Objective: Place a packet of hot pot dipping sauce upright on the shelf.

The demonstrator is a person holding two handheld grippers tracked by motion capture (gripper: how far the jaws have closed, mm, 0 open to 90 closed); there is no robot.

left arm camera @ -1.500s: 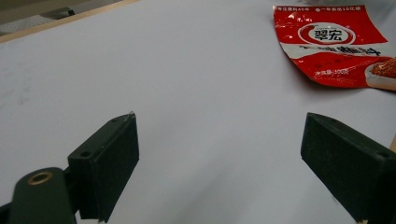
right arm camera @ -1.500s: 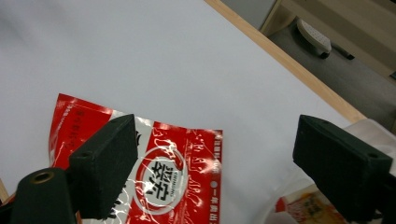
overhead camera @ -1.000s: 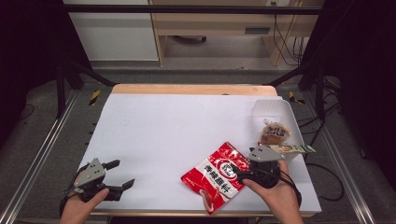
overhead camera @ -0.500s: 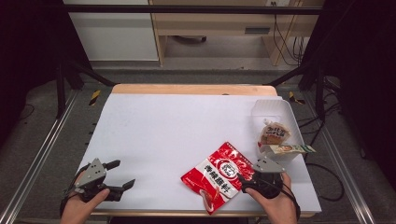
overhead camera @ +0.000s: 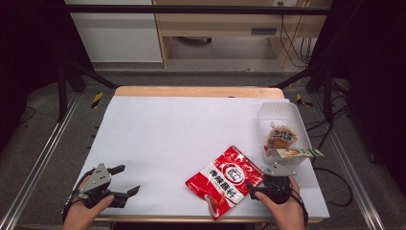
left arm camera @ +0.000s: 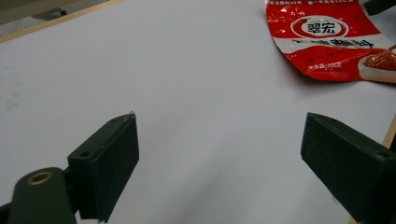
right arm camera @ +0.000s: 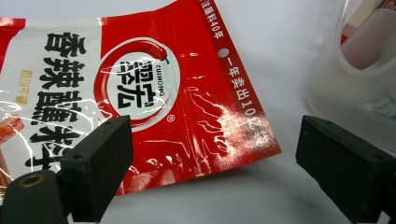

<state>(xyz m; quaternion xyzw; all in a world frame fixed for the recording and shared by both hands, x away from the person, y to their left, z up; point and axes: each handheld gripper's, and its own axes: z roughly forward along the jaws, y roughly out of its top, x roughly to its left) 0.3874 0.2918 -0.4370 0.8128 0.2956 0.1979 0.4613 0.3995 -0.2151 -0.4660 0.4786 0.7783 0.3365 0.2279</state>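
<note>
**One red pouch corner between your right jaws, nothing gripped yet**

Your right gripper (overhead camera: 255,191) sits low at the near right of the white table (overhead camera: 172,139), and the red seasoning pouch (overhead camera: 225,179) lies just ahead of it and to its left. In the right gripper view the pouch's (right arm camera: 154,93) near right corner reaches into the gap between the jaws, closer to the left jaw than the right. The jaws have just been opening and stand wide; neither pad presses on the foil, so nothing is held.

The pouch lies flat with its long axis on a diagonal, from the near edge of the table up toward the far right, so you meet a corner rather than a straight side. Your right hand is far nearer to it than your left.

Your left gripper (overhead camera: 125,179) rests at the near left corner of the table, its jaws spread wide and empty. From the left gripper view the pouch (left arm camera: 327,37) lies well apart, across bare white surface.

Mind the room to the right: the translucent plastic container (overhead camera: 278,114) stands near the pouch's far end, with a wrapped snack (overhead camera: 281,136) inside and a flat sachet (overhead camera: 296,153) lying across its near rim. In the right gripper view its wall (right arm camera: 336,93) rises just beyond your right jaw, so I judge a sideways sweep that way risky. The near table edge is close under both hands; open space lies left and ahead.
</note>
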